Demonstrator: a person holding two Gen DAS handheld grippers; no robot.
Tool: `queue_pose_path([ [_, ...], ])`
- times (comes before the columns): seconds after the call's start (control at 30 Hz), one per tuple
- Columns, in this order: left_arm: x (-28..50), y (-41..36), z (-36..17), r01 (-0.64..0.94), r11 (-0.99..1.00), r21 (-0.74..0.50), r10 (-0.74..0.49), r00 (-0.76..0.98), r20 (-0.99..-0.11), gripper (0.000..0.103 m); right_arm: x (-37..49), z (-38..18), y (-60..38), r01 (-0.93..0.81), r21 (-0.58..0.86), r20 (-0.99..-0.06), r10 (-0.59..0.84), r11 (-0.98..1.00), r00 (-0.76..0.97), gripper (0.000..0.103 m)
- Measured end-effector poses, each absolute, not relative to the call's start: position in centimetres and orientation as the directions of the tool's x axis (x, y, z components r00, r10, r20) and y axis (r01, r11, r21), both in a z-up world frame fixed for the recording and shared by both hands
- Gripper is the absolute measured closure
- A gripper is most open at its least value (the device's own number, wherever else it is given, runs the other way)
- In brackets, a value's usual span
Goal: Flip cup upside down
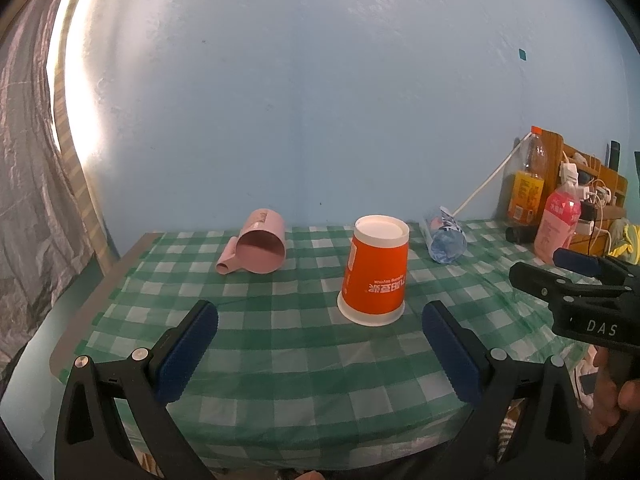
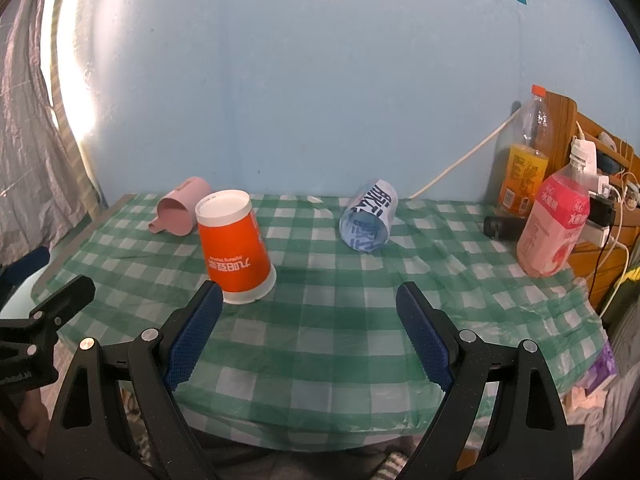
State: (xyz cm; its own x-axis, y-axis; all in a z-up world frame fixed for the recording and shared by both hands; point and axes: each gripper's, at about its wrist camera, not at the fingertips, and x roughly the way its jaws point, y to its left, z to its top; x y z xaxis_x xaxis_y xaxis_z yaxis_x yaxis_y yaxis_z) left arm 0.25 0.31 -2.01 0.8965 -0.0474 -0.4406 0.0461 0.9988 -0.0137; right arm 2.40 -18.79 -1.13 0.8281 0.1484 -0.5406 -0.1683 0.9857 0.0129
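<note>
An orange paper cup point(image 1: 376, 272) stands upside down, rim down, on the green checked tablecloth point(image 1: 280, 340); it also shows in the right wrist view point(image 2: 234, 246). A pink mug point(image 1: 260, 242) lies on its side at the back left, mouth toward me. A blue-printed clear cup point(image 2: 368, 216) lies on its side at the back. My left gripper point(image 1: 320, 312) is open and empty, just in front of the orange cup. My right gripper point(image 2: 308, 292) is open and empty, its left finger close to the orange cup.
An orange-drink bottle point(image 2: 524, 160), a pink bottle point(image 2: 554, 228) and a small dark object point(image 2: 502, 227) stand at the right. A wooden rack point(image 2: 592, 184) with chargers and cables sits behind them. The blue wall point(image 1: 320, 100) backs the table; a curtain point(image 1: 32, 200) hangs left.
</note>
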Motion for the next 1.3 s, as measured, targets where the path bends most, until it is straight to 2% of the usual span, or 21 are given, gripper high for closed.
queue_pose_path([
  [1.3, 0.18, 0.00, -2.08, 0.069, 0.997, -0.025, -0.073, 0.887, -0.455, 0.000, 2.39, -1.49, -18.58, -0.164, 0.016, -0.545, 0.146, 0.986, 0.826, 0.015],
])
